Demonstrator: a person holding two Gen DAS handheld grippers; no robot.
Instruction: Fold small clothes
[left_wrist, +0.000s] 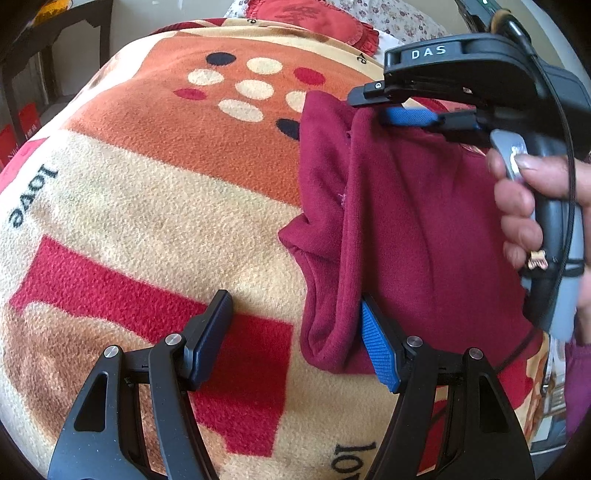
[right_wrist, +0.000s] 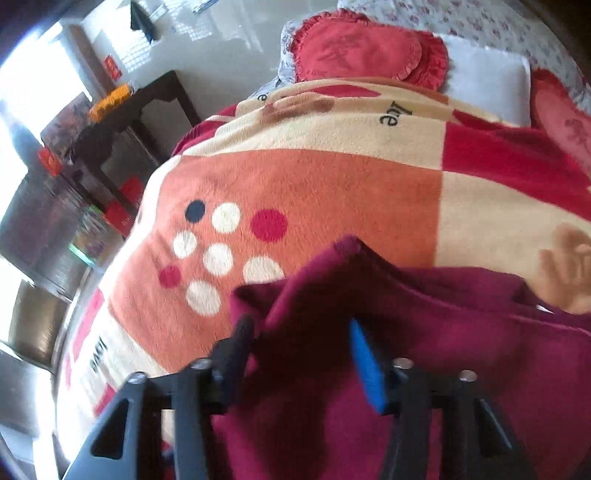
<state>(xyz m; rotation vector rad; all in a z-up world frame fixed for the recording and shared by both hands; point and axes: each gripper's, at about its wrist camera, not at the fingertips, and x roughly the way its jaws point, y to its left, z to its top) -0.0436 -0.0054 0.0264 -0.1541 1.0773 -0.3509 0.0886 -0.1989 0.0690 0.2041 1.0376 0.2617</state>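
A maroon fleece garment (left_wrist: 406, 221) lies folded on a patterned blanket (left_wrist: 166, 203). My left gripper (left_wrist: 295, 339) is open, low over the blanket, its right finger (left_wrist: 380, 350) touching the garment's near left edge. My right gripper (left_wrist: 391, 107) reaches in from the right at the garment's far corner, jaws apart with cloth between them. In the right wrist view the garment (right_wrist: 424, 332) fills the lower frame and bunches up between the open fingers of the right gripper (right_wrist: 299, 350).
The blanket (right_wrist: 314, 192) covers a bed. Red frilled cushions (right_wrist: 362, 48) and a white pillow (right_wrist: 487, 81) lie at the far end. A dark table (right_wrist: 147, 107) and boxes stand on the floor beyond the left edge.
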